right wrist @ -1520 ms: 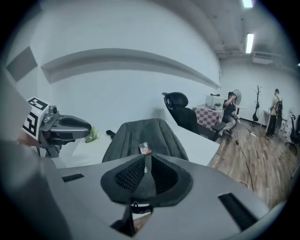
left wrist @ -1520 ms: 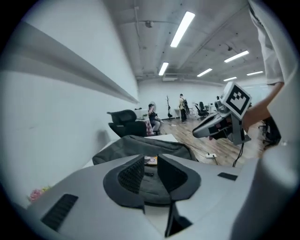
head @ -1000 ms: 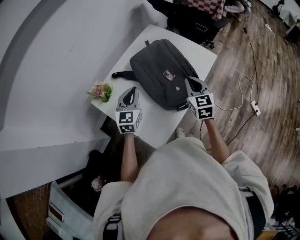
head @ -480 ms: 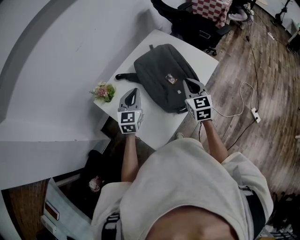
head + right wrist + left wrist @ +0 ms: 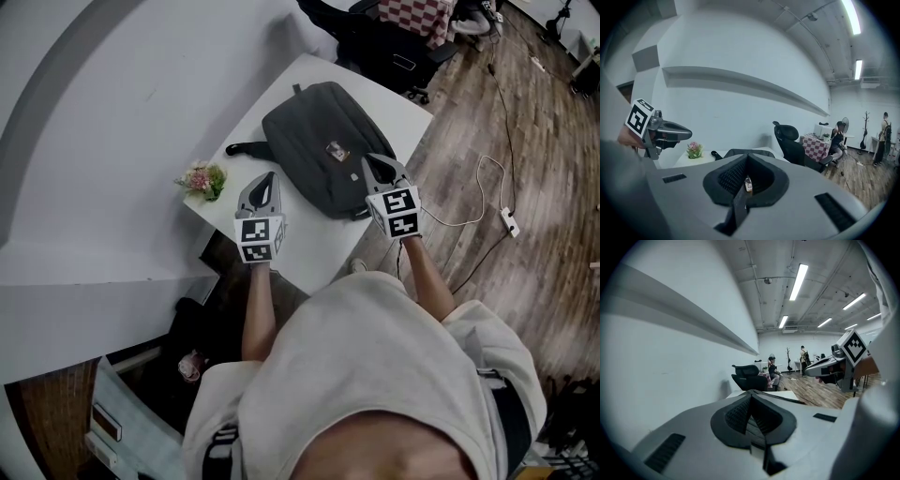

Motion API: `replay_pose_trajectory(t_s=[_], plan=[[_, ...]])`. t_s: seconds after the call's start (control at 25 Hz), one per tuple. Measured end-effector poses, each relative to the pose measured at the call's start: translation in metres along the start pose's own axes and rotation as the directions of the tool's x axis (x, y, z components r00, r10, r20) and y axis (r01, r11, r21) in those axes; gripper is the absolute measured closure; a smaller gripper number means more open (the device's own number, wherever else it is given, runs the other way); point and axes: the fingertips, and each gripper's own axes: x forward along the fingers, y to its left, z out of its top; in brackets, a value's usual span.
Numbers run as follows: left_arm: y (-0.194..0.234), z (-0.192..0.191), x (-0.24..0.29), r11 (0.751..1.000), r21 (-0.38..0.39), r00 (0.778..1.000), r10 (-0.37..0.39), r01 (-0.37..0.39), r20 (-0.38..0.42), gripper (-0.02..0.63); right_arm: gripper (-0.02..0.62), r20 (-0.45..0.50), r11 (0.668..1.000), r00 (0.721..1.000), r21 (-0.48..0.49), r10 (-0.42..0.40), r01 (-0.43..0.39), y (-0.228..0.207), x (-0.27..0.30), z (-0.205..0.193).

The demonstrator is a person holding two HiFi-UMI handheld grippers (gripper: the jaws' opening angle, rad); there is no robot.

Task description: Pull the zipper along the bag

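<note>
A dark grey bag [image 5: 319,141] lies flat on the white table [image 5: 309,246], with a small label on its top and a strap [image 5: 242,148] trailing to the left. Its zipper pull is too small to make out. My right gripper [image 5: 371,163] is shut and empty, with its tip over the bag's near right edge. My left gripper [image 5: 269,178] is also shut and empty, over bare table just left of the bag. In the right gripper view the shut jaws [image 5: 746,160] point at the bag [image 5: 733,152]. The left gripper view shows its shut jaws [image 5: 751,397] aimed past the table.
A small pot of pink flowers [image 5: 202,178] stands at the table's left corner. A white wall runs along the left. A black office chair [image 5: 386,49] stands beyond the table. A white cable and power strip [image 5: 510,216] lie on the wooden floor to the right.
The head camera swayed a little. Both grippers stay shut and hold about the same places beside and over the bag.
</note>
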Motion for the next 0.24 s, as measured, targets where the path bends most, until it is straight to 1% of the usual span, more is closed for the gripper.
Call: replay_pose_trajectory(t_s=[0.24], plan=[[-0.0053,-0.0005,0.0038,1.000,-0.001,1.000,-0.018,0.018,-0.001,0.580,0.583,0.001,1.000,1.000,-0.009,0.000,0.000,0.0014,0.0024,0.0001]])
